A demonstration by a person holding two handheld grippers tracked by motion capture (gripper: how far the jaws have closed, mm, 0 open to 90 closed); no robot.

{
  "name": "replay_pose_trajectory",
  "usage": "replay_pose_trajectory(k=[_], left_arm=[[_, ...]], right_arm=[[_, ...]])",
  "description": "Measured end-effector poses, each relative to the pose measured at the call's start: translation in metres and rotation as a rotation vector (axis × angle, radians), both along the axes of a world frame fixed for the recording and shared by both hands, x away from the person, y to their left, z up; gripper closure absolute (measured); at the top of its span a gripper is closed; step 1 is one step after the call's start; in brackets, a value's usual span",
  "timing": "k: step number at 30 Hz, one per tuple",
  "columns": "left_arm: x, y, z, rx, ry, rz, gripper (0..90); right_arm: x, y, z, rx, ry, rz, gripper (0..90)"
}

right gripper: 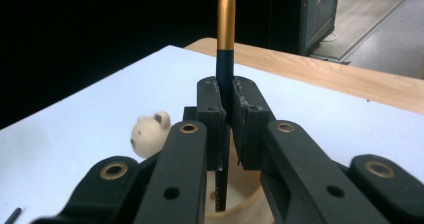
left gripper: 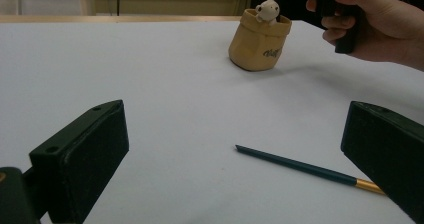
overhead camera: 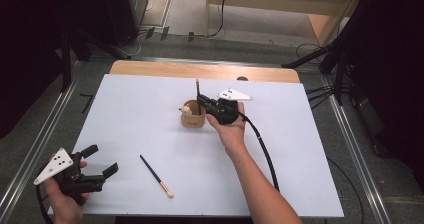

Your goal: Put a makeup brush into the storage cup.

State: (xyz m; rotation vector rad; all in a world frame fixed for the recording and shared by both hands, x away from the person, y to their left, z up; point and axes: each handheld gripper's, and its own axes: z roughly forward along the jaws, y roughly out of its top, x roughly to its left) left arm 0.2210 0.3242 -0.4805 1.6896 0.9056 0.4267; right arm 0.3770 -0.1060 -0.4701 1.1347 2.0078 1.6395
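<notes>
A tan pouch-shaped cup (overhead camera: 193,119) with a small bear figure (overhead camera: 186,110) on its rim stands mid-table. My right gripper (overhead camera: 201,100) hovers over its right side, shut on an upright brush (overhead camera: 197,86). In the right gripper view the jaws (right gripper: 226,91) clamp the brush's dark handle (right gripper: 224,66), the gold ferrule points up, and the lower end hangs inside the cup (right gripper: 250,206) beside the bear (right gripper: 149,132). A second brush (overhead camera: 156,176) lies flat on the white table. My left gripper (overhead camera: 103,159) is open at the front left, with that brush (left gripper: 310,168) just ahead of it (left gripper: 234,124).
The white sheet (overhead camera: 150,109) covers a wooden table whose bare far edge (overhead camera: 200,70) shows. Dark stands and cables surround the table. In the left gripper view, the cup (left gripper: 260,41) and the person's right hand (left gripper: 372,26) sit farther off.
</notes>
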Motion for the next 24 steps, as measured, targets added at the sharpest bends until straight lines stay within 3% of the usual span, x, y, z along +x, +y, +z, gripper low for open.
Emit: replay_pose_trajectory(k=[5,8,11,14,15,18,24], left_arm=[[0.000,0.001,0.000,-0.001,-0.001,0.003,0.0],[0.000,0.001,0.000,-0.003,-0.001,0.002,0.0],[0.000,0.000,0.000,-0.007,0.000,0.005,0.0],[0.000,0.001,0.000,0.005,0.003,0.001,0.0],[0.000,0.001,0.000,-0.001,0.002,0.002,0.0],[0.000,0.001,-0.001,-0.001,0.000,0.003,0.0],[0.000,0.000,0.000,0.002,0.001,0.000,0.0]], right_arm=[[0.000,-0.002,-0.007,0.003,0.016,-0.005,83.6],[-0.001,-0.001,-0.005,0.019,0.024,0.010,71.7],[-0.002,-0.003,0.000,0.052,0.051,0.026,46.1],[-0.003,-0.007,0.005,0.060,0.086,0.025,3.8],[-0.003,-0.010,0.006,0.051,0.088,0.035,0.0],[-0.008,-0.018,0.009,0.031,0.057,0.035,0.0],[-0.020,-0.038,0.014,0.041,0.023,0.031,0.0]])
